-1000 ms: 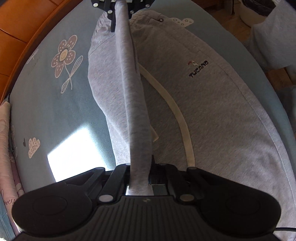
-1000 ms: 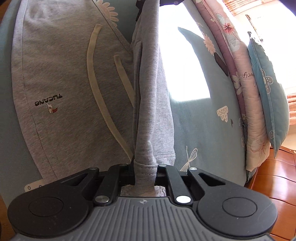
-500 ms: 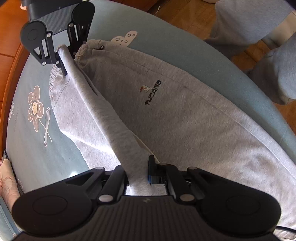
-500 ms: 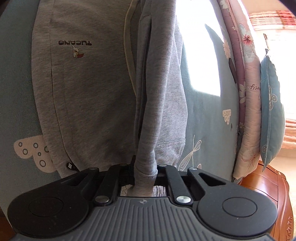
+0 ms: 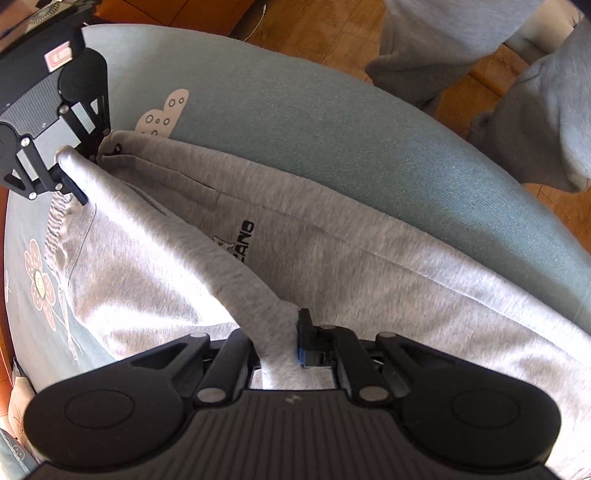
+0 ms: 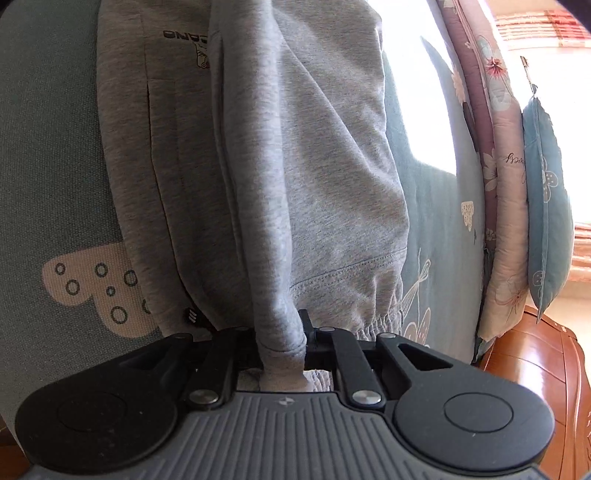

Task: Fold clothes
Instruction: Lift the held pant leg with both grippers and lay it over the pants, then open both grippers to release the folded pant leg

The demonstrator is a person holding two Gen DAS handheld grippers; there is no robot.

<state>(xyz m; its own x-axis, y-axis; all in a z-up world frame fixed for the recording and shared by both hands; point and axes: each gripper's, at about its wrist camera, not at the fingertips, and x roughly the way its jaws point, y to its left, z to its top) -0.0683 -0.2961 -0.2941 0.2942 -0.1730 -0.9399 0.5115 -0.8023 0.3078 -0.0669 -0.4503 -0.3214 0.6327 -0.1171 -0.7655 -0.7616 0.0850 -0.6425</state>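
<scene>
The grey sweatpants (image 5: 362, 258) lie spread on a teal bedsheet (image 5: 332, 122), with a raised fold of their fabric stretched taut between the two hand-held grippers. A black printed logo (image 5: 245, 240) on the flat layer is partly covered by that fold. The left hand-held gripper (image 5: 284, 343) is clamped on one end of the fold, its jaws closed tight with cloth bunched between them and a blue pad (image 5: 303, 343) showing on one finger. Ahead of it and to its left, the right hand-held gripper (image 5: 70, 173) pinches the other end, at the elastic waistband (image 5: 55, 221). In the right wrist view, the right hand-held gripper (image 6: 282, 350) is shut on a rolled hem of the same grey cloth, and the gathered waistband (image 6: 376, 317) sits just to its right. A cream cloud print (image 6: 92, 288) on the sheet lies to its left. A floral quilt (image 6: 495, 177) and a teal pillow (image 6: 546, 206) stand further right, beside a wooden bed frame (image 6: 535, 369). Beyond the left hand-held gripper, past the bed edge, a person's grey trouser legs (image 5: 443, 40) stand on a wooden floor (image 5: 314, 22).
</scene>
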